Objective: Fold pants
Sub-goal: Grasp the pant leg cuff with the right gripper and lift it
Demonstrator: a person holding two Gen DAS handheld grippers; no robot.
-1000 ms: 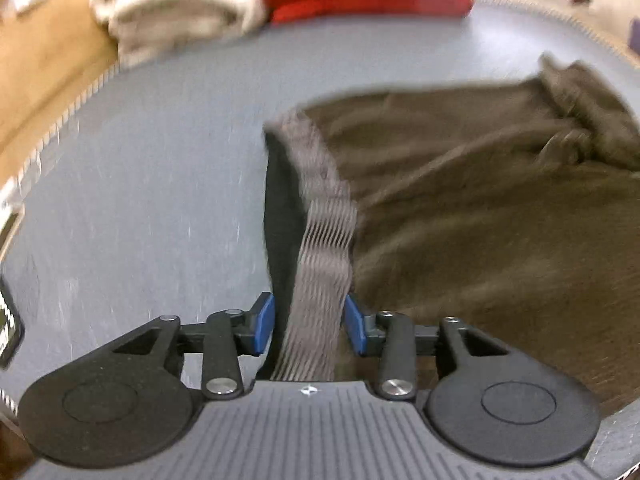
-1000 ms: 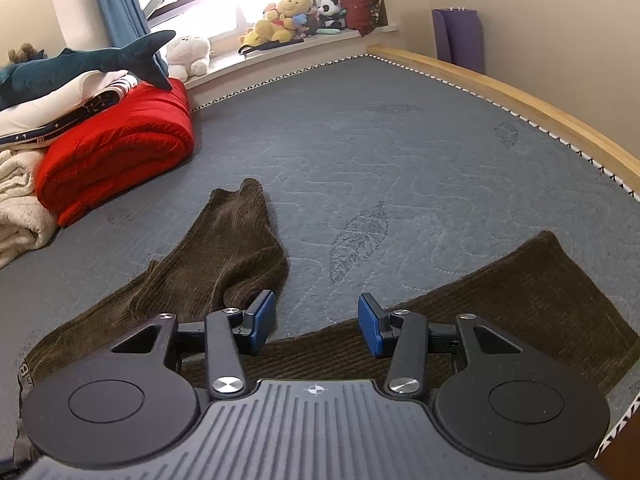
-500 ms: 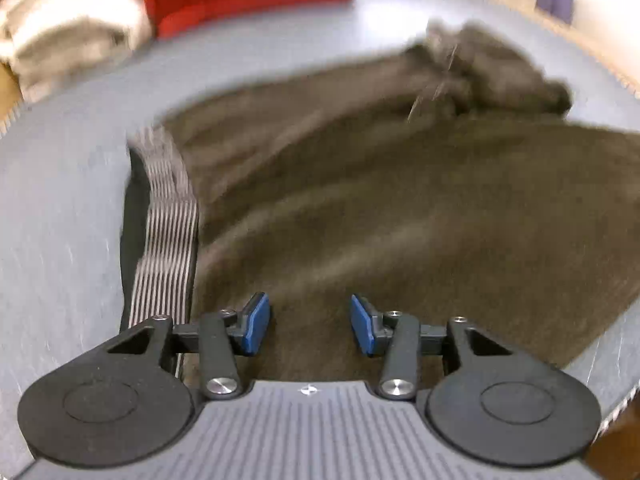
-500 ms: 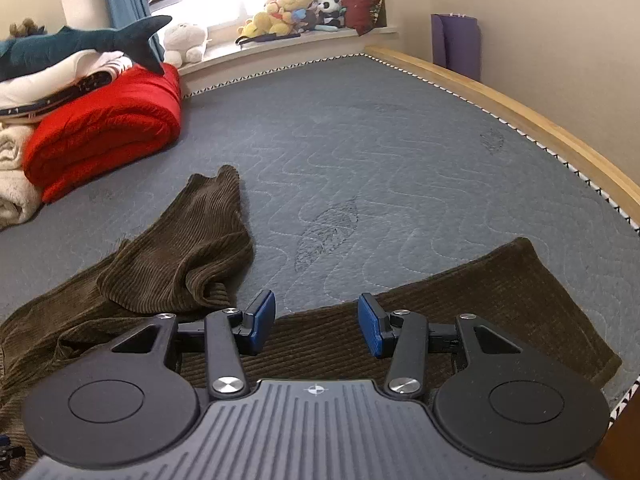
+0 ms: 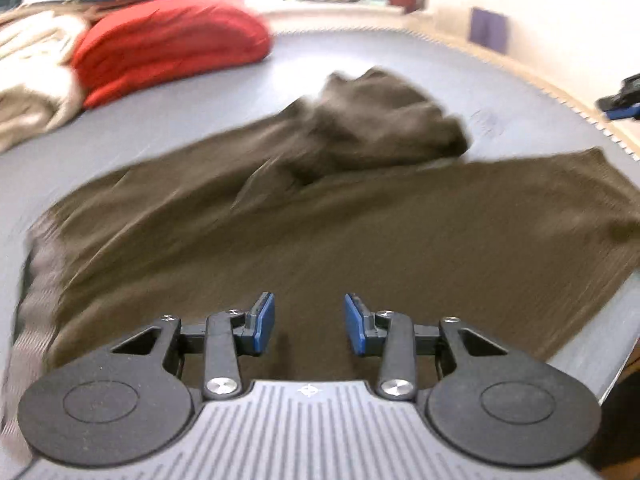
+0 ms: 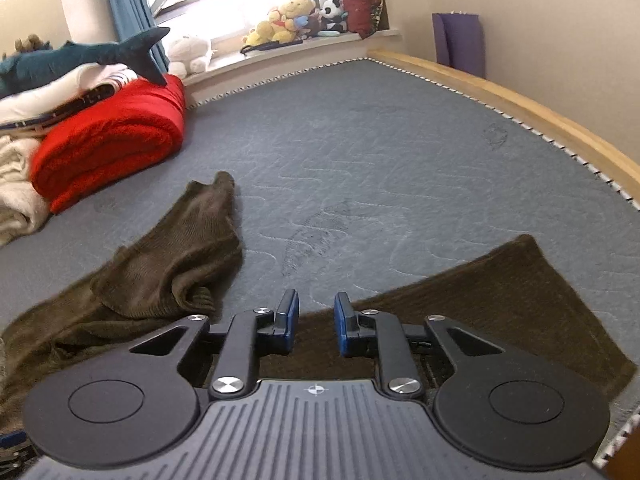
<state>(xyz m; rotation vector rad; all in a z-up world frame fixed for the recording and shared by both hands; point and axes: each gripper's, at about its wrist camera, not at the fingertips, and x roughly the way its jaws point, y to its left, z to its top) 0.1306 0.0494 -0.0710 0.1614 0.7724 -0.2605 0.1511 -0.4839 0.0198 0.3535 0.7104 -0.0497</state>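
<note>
Brown corduroy pants [image 5: 360,232] lie spread on the grey mattress [image 5: 200,120], the striped waistband [image 5: 36,300] at the left, one leg bunched up at the far side [image 5: 380,128], the other leg flat to the right. My left gripper [image 5: 309,322] is open and empty, low over the seat of the pants. My right gripper [image 6: 316,322] is open and empty, over the near edge of the flat leg [image 6: 500,304]; the bunched leg [image 6: 176,260] lies to its left. The right gripper also shows at the left wrist view's right edge [image 5: 620,100].
A folded red blanket [image 6: 112,144] and cream blankets [image 6: 16,184] with a plush shark [image 6: 80,56] are piled at the far left. Stuffed toys [image 6: 292,20] sit on the windowsill. A wooden bed rail [image 6: 540,112] runs along the right. A purple mat [image 6: 460,40] leans in the corner.
My left gripper let go of the waistband and swung right over the pants; its view is blurred by motion. My right gripper's jaws have narrowed a little and it shifted slightly left.
</note>
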